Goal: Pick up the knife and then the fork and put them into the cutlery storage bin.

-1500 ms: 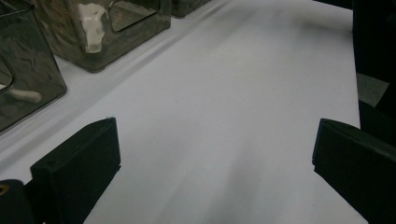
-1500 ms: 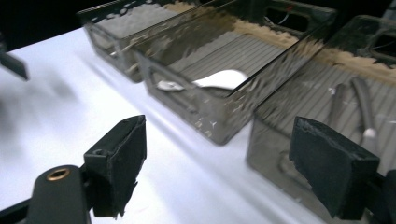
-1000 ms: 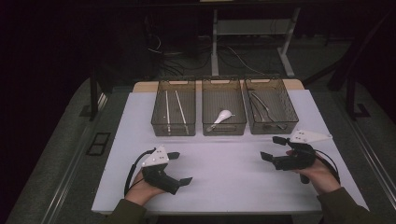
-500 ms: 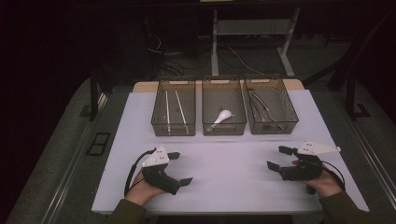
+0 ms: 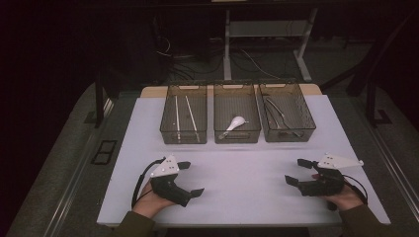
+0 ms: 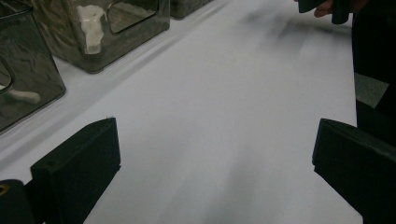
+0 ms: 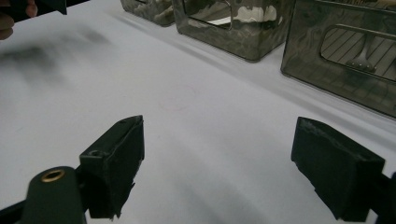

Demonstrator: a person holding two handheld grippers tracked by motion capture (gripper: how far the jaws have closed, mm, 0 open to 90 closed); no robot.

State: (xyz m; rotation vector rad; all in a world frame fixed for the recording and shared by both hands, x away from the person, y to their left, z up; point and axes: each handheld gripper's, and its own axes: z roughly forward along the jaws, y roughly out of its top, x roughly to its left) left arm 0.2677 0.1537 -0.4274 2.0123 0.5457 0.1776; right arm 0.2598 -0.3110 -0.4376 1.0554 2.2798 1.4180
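Both grippers rest low near the table's front edge, left gripper (image 5: 189, 178) and right gripper (image 5: 298, 171) pointing inward, jaws spread wide on nothing. Bare white table (image 5: 242, 168) lies between them; three bins (image 5: 237, 140) stand well beyond, the spoon (image 5: 233, 124) in the middle one.

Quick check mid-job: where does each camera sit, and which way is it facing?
High view: above the near edge, looking forward and down on the table and three bins; both hands and grippers show.
Left gripper view: low on the left gripper, facing across the table; its open jaws show.
Right gripper view: low on the right gripper, facing across; its open jaws show.
Shared: the middle bin.
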